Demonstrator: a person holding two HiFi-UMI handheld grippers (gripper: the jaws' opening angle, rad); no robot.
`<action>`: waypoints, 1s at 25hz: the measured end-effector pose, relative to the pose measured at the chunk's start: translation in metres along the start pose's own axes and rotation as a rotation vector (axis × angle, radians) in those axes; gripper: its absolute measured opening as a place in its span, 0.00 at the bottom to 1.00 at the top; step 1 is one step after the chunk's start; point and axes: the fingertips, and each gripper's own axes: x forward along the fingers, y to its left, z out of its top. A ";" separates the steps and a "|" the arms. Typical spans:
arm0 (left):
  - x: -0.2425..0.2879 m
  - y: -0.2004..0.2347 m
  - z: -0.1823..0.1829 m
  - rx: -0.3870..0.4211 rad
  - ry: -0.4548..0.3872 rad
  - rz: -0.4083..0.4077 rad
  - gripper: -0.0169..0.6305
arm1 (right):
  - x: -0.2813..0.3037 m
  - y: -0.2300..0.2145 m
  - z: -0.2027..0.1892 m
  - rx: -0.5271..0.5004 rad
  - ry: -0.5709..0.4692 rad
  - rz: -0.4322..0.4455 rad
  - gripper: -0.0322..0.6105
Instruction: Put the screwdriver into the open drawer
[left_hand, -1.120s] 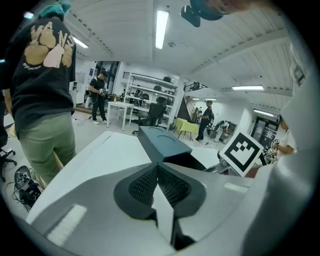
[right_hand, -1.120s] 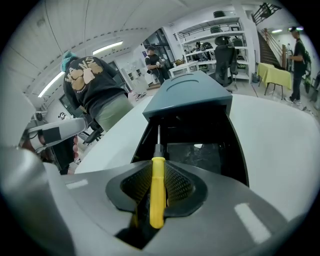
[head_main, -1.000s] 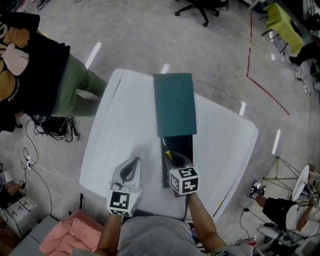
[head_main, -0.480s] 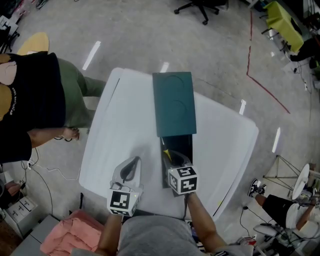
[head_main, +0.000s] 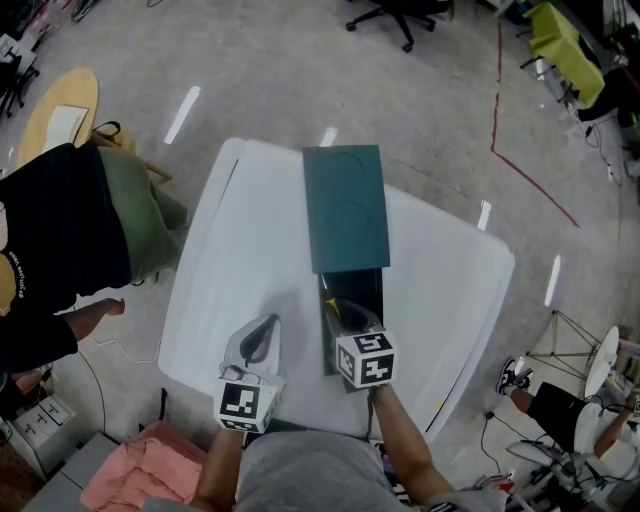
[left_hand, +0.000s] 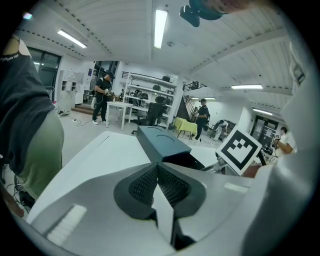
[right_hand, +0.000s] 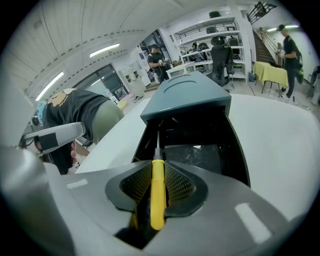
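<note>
The step in hand looks like the delivery itself: the screwdriver is picked up and carried to the drawer, and what is left is to set it inside. The right tool is clenched on the yellow handle, its ribbed pads pressing both sides. It hangs over the near part of the open drawer, pointing down and away towards the teal cabinet that the drawer slides out of. The cabinet stands on the white counter, with the dark drawer pulled out towards the near edge.

The left tool plays no part at this point. Its jaws are closed together on nothing, and it hovers over bare counter just left of the drawer, apart from it.

The next move, as I judge it, calls for lowering the right tool a little so the screwdriver comes inside the drawer walls, then letting the jaws go. The drawer is narrow, so the shaft should stay in line with its length. If it turns crosswise, it could catch on a side wall or on the cabinet's front edge.

The screwdriver runs lengthwise between the right tool's jaws. The handle fills the gap from the fingertips back towards the palm, and the thin metal shaft sticks out past the tips, aimed at the far end of the drawer under the cabinet's overhang. Whether the tip touches anything I cannot tell.
</note>
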 end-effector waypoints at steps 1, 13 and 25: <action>-0.001 0.000 0.001 0.001 -0.001 0.001 0.04 | -0.001 0.001 0.002 -0.002 -0.007 0.001 0.19; -0.013 -0.003 0.014 0.016 -0.033 0.011 0.04 | -0.021 0.004 0.013 -0.009 -0.055 0.006 0.30; -0.035 -0.021 0.036 0.064 -0.101 0.006 0.04 | -0.066 0.016 0.029 -0.084 -0.170 0.003 0.29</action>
